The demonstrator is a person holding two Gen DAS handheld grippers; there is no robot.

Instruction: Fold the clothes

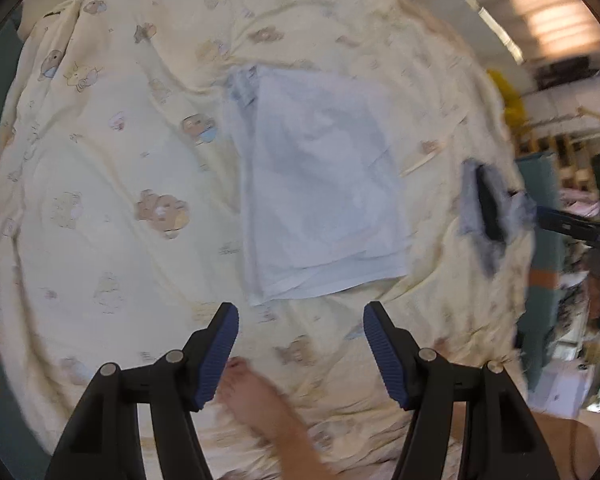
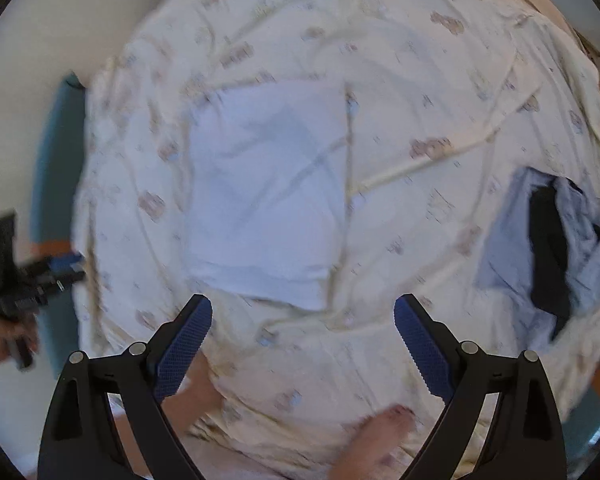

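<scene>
Blurred bedsheet [image 1: 100, 200] bears folded white garment [image 1: 320, 200]; both claws [image 1: 300, 350] [image 2: 302, 350] gape empty; clothes pile [image 2: 540, 240] cut off.

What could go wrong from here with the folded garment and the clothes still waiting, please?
1. The folded pale blue garment lies on a soft, wrinkled cream teddy-bear quilt, so bumps may loosen its folds.
2. The crumpled blue and black clothes sit near the quilt's edge and could slip off when grabbed.
</scene>
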